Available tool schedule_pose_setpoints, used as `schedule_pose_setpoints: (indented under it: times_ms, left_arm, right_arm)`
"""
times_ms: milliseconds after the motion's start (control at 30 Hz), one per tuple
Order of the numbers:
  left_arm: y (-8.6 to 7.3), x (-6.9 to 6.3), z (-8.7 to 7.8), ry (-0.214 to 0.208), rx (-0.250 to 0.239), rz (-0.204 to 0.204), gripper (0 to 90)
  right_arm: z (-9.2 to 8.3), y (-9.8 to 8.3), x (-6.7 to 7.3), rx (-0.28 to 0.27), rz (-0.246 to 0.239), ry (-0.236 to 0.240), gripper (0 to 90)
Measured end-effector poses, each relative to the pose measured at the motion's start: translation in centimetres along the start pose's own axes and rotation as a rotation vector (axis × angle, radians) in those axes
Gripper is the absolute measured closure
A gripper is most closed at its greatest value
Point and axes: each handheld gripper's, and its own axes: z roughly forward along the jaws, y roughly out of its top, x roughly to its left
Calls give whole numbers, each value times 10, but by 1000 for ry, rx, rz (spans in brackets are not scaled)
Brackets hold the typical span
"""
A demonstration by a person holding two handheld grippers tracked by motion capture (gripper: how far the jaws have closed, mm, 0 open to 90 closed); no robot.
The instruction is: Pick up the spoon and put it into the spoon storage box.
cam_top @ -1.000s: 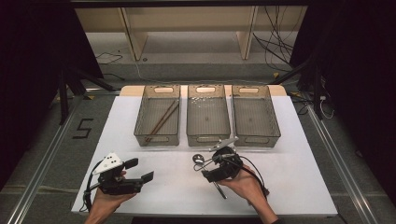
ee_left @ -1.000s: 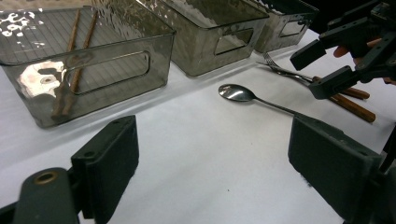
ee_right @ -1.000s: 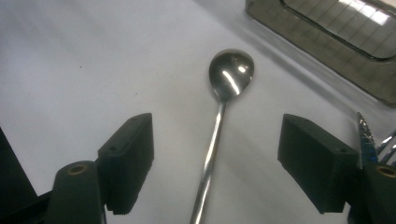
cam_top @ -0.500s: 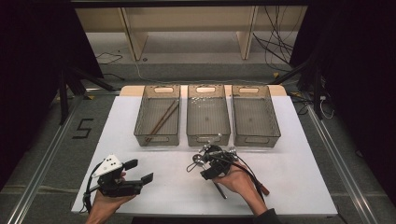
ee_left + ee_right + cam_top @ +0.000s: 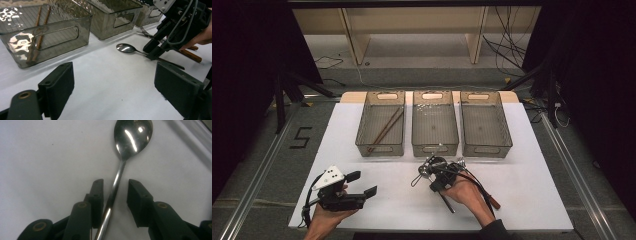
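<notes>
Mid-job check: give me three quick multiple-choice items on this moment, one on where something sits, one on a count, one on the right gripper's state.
1. Where do the chopsticks lie?
A. left bin
B. middle bin
C. on the table

2. How many clear bins stand in the row?
A. two
B. three
C. four

3. How does the right gripper stand to the spoon?
A. fingers either side of its handle, gaps showing
B. lifting it clear of the table
C. far from it

Answers: 1 A, they rest in the left bin. 2 B, three side by side. 3 A, the right gripper view shows gaps; its jaws have just been closing.
</notes>
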Motion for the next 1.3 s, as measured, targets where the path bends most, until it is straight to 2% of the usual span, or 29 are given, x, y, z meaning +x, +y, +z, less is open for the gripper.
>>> schedule_pose_setpoints:
  times_ms: [167,333,533,1033,1167,1233,1267,1300]
  left_arm:
    - [0,-1,0,-2,1,0,160]
    - [0,-1,0,-2,1,1,160]
    - [0,-2,0,-3,0,5,160]
    - [0,-2,0,1,-4,10,162]
    - [0,-2,0,0,-4,12,162]
    - [0,-2,0,0,-2,11,162]
    - [0,-2,0,0,-1,11,163]
    - [0,-2,0,0,-3,12,162]
  right_arm:
    - [1,5,-1,35,-16,-4,715]
    - [1,6,-2,39,-20,-11,761]
    - [1,7,-4,41,-5,-5,851]
    - [-2,5,0,20,-23,-6,870]
    - [-4,4,0,12,-21,18,883]
    - [-7,4,0,-2,-23,52,900]
    - [-6,4,2,2,-24,31,900]
    - [-6,4,2,2,-23,34,900]
